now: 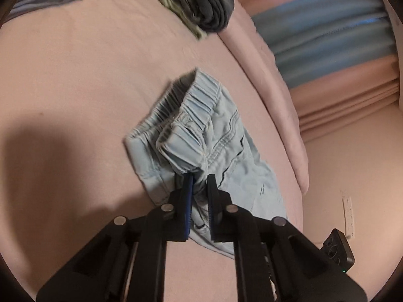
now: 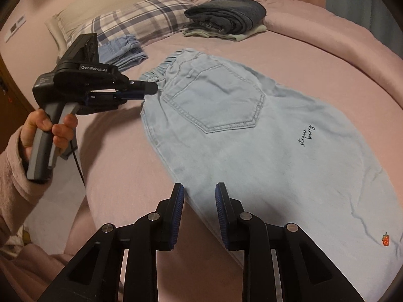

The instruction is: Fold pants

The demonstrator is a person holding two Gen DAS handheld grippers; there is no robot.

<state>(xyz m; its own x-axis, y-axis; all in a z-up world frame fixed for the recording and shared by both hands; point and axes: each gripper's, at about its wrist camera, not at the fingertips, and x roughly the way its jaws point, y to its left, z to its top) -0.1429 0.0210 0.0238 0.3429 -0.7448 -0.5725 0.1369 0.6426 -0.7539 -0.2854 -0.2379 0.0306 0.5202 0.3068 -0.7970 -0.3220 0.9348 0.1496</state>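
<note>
Now the left hand-held gripper (image 1: 200, 178) is clenched on the waistband of the pale blue pants (image 2: 252, 136), which lie spread on the pink bed (image 2: 121, 166) across the middle and right of the right wrist view, while the right hand-held gripper (image 2: 199, 188) hangs released over their lower edge.

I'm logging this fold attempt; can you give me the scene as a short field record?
surface: pink bedsheet
garment: light blue denim pants, spread flat, back pocket up
left gripper: shut on the waistband
right gripper: open, above the garment's near edge
pile: dark folded jeans stack near the plaid pillow
extra: small folded blue shorts
</note>
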